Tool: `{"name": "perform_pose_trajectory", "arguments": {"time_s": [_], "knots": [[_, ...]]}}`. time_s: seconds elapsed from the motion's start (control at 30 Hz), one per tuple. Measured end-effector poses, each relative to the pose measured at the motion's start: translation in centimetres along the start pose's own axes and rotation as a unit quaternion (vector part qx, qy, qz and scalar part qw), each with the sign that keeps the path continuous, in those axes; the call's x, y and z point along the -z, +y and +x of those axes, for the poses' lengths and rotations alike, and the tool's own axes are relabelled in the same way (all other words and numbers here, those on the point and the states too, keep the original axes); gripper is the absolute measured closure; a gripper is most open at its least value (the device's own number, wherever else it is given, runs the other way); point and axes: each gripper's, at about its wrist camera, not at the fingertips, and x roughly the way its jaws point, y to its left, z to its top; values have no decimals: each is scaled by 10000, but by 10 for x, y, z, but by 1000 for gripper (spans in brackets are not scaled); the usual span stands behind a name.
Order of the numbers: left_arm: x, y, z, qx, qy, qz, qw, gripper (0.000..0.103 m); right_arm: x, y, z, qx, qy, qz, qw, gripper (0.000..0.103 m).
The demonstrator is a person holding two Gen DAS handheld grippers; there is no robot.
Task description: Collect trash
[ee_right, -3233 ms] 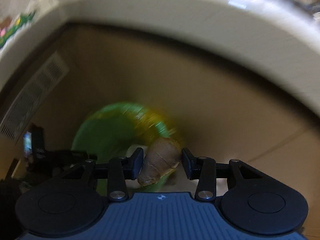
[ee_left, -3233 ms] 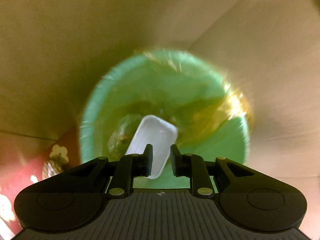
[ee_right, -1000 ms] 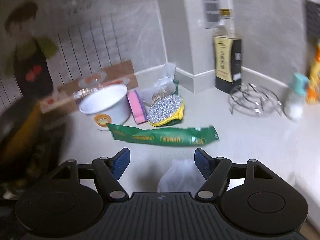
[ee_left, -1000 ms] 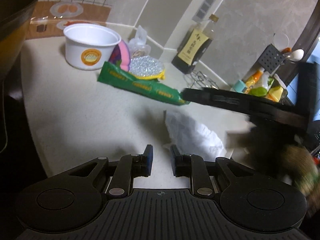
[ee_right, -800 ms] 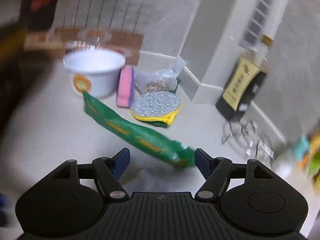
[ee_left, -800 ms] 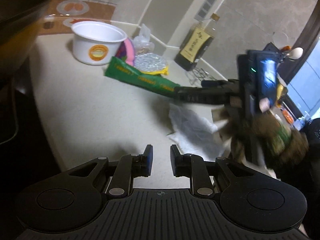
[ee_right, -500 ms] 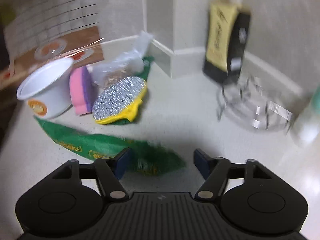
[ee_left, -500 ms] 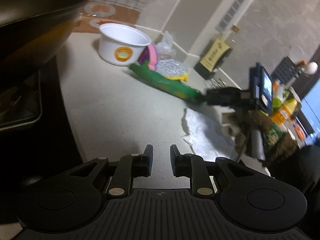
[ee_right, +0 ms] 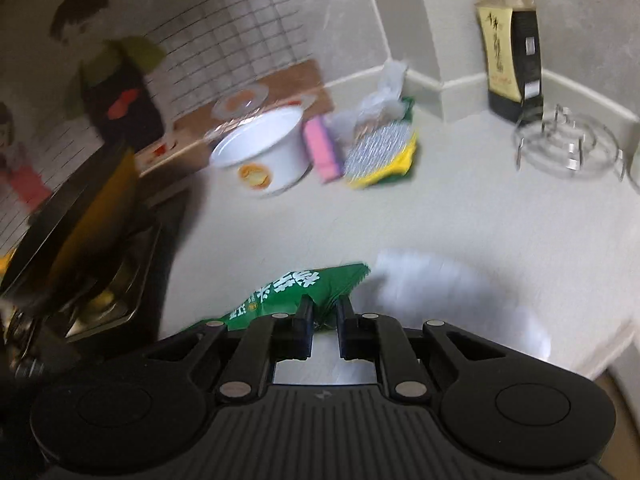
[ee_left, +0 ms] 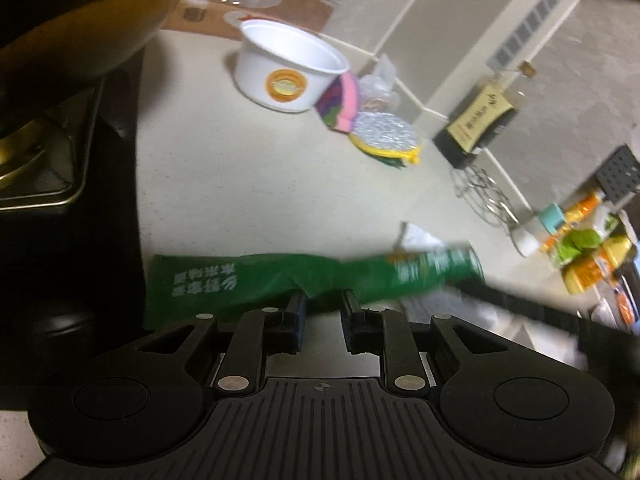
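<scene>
A: Count of trash on the surface (ee_right: 460,216)?

B: One green wrapper (ee_right: 296,290), long, flat, crinkled film with white print. One crumpled white tissue (ee_right: 440,292), blurred, just beside it at its 3 o'clock.

A: Other items?

B: One white bowl (ee_right: 266,154), round, smooth plastic, orange label. One pink sponge (ee_right: 322,148), rectangular. One silver scrubber (ee_right: 380,148), mesh-textured on a yellow backing. One dark bottle (ee_right: 512,52), tall, yellow label. One wire trivet (ee_right: 568,146), a ring of bent metal. All at 12 o'clock from the wrapper, well apart from it.

A: Grippers?

B: Right gripper (ee_right: 323,314): jaws have just been closing and now pinch one end of the wrapper. Left gripper (ee_left: 323,312): jaws narrow, nothing between them; the wrapper (ee_left: 248,280) stretches across just past its tips.
</scene>
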Motion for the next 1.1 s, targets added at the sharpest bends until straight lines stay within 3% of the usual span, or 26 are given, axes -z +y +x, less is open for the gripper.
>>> {"name": "perform_pose_trajectory", "arguments": {"time_s": [0.27, 0.43, 0.57, 0.7, 0.77, 0.93, 1.1], "knots": [[-7, 4, 3, -177, -127, 9, 9998, 81, 53, 12, -24, -211, 267, -322, 9989, 84], [-3, 1, -2, -356, -98, 226, 9991, 81, 48, 10, -49, -27, -190, -482, 9987, 48], [2, 5, -7, -310, 11, 192, 9993, 81, 38, 3, -43, 124, -401, -323, 9986, 49], [5, 12, -8, -204, 160, 53, 9996, 81, 35, 2, -18, 458, -383, -331, 9977, 69], [6, 16, -5, -196, 219, -35, 9996, 81, 39, 3, -6, 517, -252, -352, 9977, 69], [2, 18, 5, -197, 185, -114, 9996, 82, 59, 12, 3, -4, 178, -294, 9994, 69], [-7, -1, 14, -45, 108, 189, 9998, 81, 76, 24, -3, -482, 395, -270, 9977, 69]]}}
